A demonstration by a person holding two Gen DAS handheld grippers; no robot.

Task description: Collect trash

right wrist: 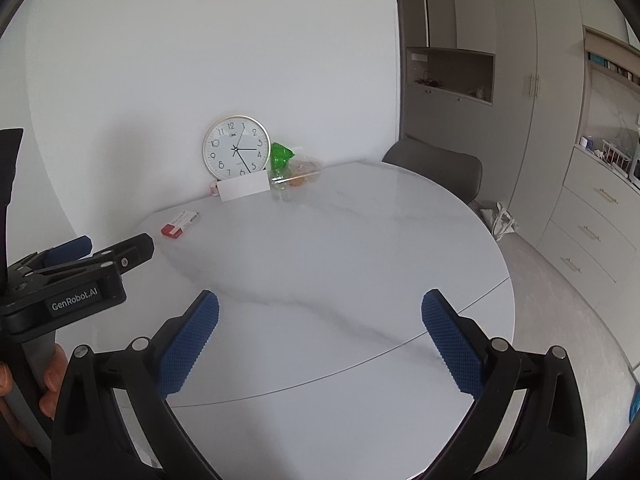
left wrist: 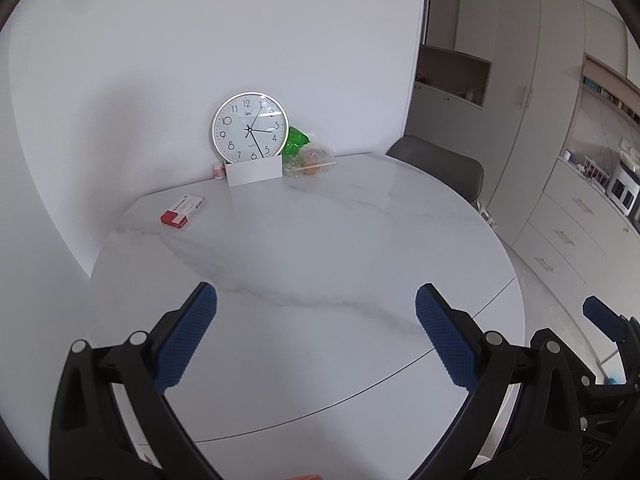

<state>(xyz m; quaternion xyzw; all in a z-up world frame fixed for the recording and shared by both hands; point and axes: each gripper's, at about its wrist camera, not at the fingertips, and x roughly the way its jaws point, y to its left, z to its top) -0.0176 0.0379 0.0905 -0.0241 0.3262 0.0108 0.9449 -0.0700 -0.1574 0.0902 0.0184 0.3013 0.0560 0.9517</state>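
Both grippers are held over the near edge of the round marble table point(left wrist: 320, 240), the left gripper point(left wrist: 316, 336) and the right gripper point(right wrist: 320, 340) each with blue-padded jaws spread wide and nothing between them. Beyond them the middle of the table is seen bare. Near the far left edge a red-and-white box point(left wrist: 182, 211) is left lying flat. At the far edge, against the wall, a clock point(left wrist: 250, 128) is propped behind a white card point(left wrist: 255, 172), and just beside these a green wrapper point(left wrist: 295, 141) and a clear plastic bag point(left wrist: 312, 162) are bunched together. No bin is shown. Whatever counts as trash among these is judged uncollected.
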